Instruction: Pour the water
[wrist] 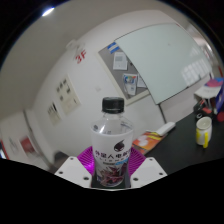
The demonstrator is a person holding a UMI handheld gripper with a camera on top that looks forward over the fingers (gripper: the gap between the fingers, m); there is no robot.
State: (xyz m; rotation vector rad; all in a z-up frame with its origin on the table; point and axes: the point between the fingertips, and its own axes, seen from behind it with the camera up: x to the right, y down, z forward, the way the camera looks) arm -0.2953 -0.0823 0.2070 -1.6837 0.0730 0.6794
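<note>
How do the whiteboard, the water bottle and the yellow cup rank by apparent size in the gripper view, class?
1. Whiteboard on the wall, largest.
2. Water bottle, held between the gripper fingers; its nearness inflates it.
3. Yellow cup, smallest, set farther back.

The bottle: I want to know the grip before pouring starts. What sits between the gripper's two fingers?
In the gripper view, the capped water bottle stands upright between the fingers of the gripper, its labelled lower part against the pads.
</note>
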